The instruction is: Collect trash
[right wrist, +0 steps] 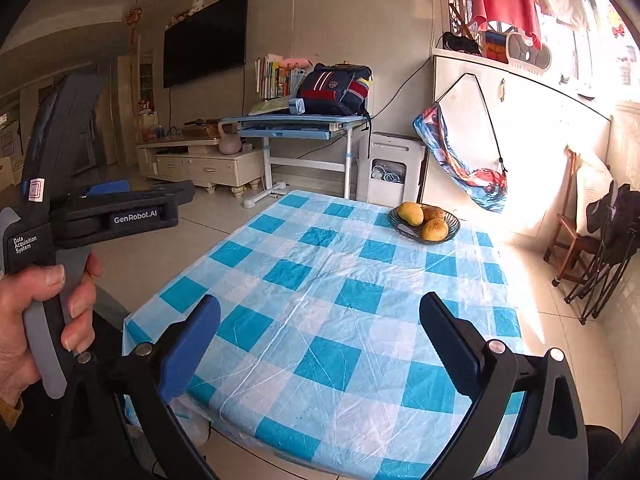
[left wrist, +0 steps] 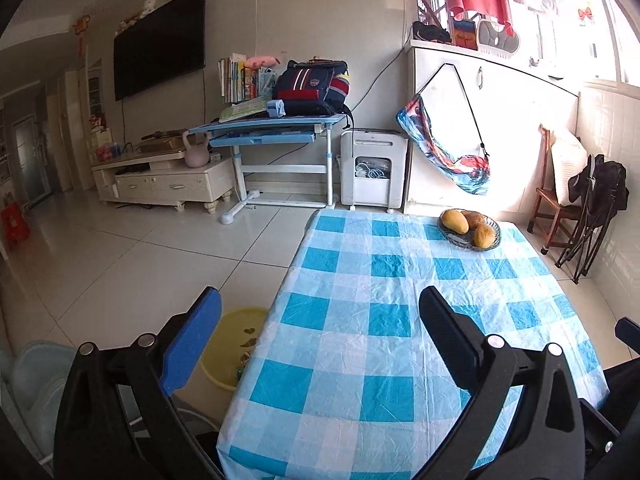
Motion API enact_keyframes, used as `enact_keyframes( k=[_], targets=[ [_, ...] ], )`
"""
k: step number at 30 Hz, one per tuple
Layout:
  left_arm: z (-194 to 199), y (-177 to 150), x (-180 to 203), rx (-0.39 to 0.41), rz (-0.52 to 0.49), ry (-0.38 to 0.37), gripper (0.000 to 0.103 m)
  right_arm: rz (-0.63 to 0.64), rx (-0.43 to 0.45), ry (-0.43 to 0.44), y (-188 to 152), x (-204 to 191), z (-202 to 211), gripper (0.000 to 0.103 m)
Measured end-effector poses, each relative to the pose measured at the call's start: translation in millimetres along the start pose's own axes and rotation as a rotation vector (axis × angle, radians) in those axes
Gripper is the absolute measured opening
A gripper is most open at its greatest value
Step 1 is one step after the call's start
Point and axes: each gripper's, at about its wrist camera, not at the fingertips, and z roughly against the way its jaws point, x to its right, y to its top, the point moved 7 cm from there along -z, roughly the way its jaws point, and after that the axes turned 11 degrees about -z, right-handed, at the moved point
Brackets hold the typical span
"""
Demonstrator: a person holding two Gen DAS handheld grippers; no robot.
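Trash in yellow basin (left wrist: 236,344) on floor, lying low beside left hand-held gripper (left wrist: 320,344), nearer than right hand-held gripper (right wrist: 320,344); both spread wide, grasping nothing above surface (left wrist: 400,280).

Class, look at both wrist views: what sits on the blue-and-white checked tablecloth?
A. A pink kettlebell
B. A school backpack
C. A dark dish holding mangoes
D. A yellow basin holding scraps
C: the dish of mangoes rests at the far end of the tablecloth; the yellow basin stands on the floor.
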Motion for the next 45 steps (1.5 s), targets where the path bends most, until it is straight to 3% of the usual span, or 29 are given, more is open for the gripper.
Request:
enact_keyframes(
  k=[8, 19, 45],
  targets=[
    [67.3, -9.1, 41.8, 0.03, -0.088, -0.039, 0.096, -0.06, 0.071, -0.059, -10.6, 17.4, 51.1, 0.095],
    [141.6, -21.7, 31.5, 0.058, -0.083, -0.006, 0.096, -0.035, 0.137, -0.059, -22.2, -3.6, 103.6, 0.095],
    [213.7, -7.1, 36.2, 0.141, -0.122, 0.038, 0.096, -0.04, 0.192, -0.081, -31.4, -2.7, 151.5, 0.095]
  ],
)
